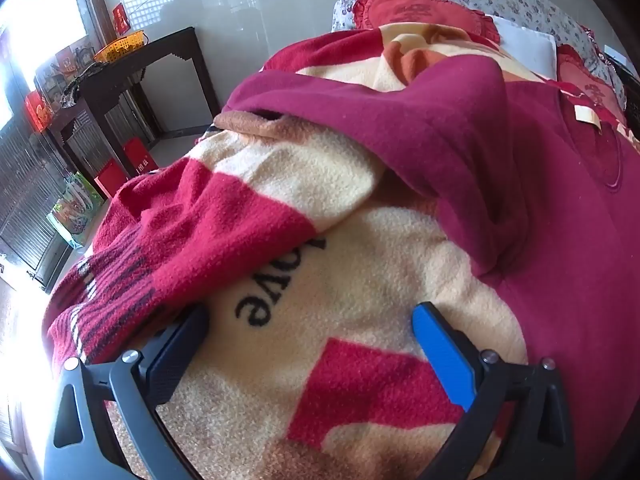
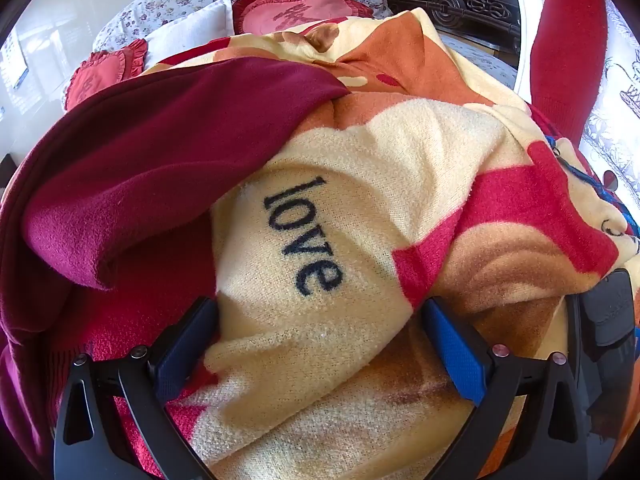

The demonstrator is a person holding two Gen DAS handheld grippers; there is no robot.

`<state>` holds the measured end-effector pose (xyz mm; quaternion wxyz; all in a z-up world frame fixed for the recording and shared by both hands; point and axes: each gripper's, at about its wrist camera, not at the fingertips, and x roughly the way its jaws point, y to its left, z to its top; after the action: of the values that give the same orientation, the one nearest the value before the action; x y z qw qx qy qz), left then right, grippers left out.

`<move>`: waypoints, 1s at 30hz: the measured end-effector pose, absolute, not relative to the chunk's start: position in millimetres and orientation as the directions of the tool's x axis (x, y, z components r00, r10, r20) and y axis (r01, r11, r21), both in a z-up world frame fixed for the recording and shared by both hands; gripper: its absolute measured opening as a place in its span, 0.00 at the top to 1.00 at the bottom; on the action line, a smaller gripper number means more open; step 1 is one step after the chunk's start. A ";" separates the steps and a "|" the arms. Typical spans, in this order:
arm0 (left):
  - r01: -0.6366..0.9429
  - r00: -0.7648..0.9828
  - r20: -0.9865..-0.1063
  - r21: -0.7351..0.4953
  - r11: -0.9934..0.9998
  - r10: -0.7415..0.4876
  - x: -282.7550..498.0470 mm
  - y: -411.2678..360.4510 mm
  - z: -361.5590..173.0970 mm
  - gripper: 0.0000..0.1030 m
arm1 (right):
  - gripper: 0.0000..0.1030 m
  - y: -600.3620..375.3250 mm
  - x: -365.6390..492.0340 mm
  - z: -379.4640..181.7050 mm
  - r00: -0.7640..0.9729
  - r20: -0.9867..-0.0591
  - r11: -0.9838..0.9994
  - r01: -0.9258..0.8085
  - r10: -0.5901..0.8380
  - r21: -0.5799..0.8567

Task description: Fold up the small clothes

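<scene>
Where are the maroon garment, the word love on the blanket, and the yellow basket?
maroon garment (image 1: 460, 128): left wrist view, on its draped sleeve.
word love (image 2: 306, 236): right wrist view, on the middle letters.
yellow basket (image 1: 120, 45): left wrist view, on its side wall.

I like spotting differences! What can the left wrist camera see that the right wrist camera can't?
Only the left wrist view shows a dark table with a yellow basket on it, red boxes on the floor and a bright window.

Only the right wrist view shows a carved dark headboard and a red sleeve.

Both show the maroon sweater lying on the blanket with the word "love", red pillows, and an open gripper, left and right.
</scene>
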<state>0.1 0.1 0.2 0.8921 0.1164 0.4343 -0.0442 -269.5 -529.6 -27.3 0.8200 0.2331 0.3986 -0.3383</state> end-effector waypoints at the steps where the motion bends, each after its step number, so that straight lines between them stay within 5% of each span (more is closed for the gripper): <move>1: 0.178 0.627 -0.777 0.199 0.964 0.045 -0.5 -1.4 0.2 0.00 | 0.15 -529.7 -269.6 -27.3 0.455 -0.811 0.662 0.740 -0.367 0.116; 7: 0.204 0.589 -0.808 0.158 0.966 0.008 -1.2 -0.3 5.0 0.00 | 0.17 -527.9 -268.1 -23.8 0.432 -0.823 0.668 0.739 -0.369 0.088; 11: 0.243 0.545 -0.837 0.096 0.965 -0.053 -10.6 5.4 17.8 0.01 | 0.33 -516.0 -290.2 -4.2 0.411 -0.860 0.695 0.713 -0.303 0.096; 19: 0.322 0.540 -0.823 0.009 0.947 -0.176 -61.0 0.4 64.0 0.01 | 0.33 -455.3 -351.4 75.2 0.480 -0.835 0.757 0.642 -0.269 0.125; 30: 0.361 0.583 -0.786 0.023 0.932 -0.207 -82.1 -18.2 99.7 0.01 | 0.33 -338.4 -301.4 150.2 0.635 -0.748 0.881 0.447 -0.193 0.153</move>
<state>-82.1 -18.2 99.7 0.8851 0.0902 0.4274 -0.1604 -301.4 -338.4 150.2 0.8892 0.1642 0.3872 -0.1801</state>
